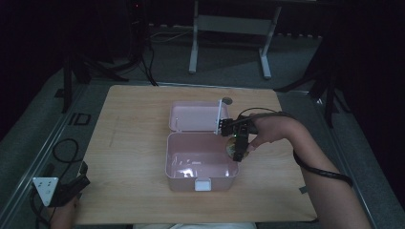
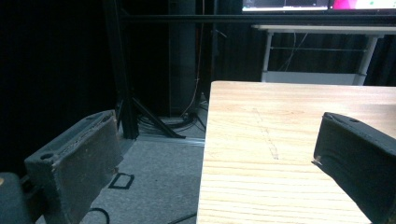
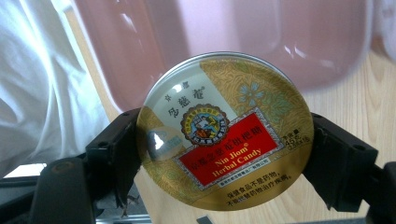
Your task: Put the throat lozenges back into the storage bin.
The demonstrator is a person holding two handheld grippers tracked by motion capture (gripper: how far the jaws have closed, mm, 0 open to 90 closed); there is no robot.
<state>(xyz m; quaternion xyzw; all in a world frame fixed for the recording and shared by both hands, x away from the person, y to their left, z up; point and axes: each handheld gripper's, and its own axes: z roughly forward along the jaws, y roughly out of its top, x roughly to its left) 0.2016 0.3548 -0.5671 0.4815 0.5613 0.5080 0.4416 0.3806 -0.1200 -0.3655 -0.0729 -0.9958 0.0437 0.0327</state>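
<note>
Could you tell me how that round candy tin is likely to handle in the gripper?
The candy tin looks like rigid metal, so probably stiff. Its glossy lid suggests it may slip. The right gripper clamps its round edge, so it might pivot or roll if released.

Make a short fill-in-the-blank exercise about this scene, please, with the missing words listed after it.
1. The right gripper holds a round candy ____ between its jaws.
2. The tin hangs above the right rim of the open ____ box.
3. The left gripper rests near the table's front-left corner with its jaws ____ and nothing between them.
4. The box's lid is hinged back, ____ from the person.

Missing words: tin; pink; open; away
</note>
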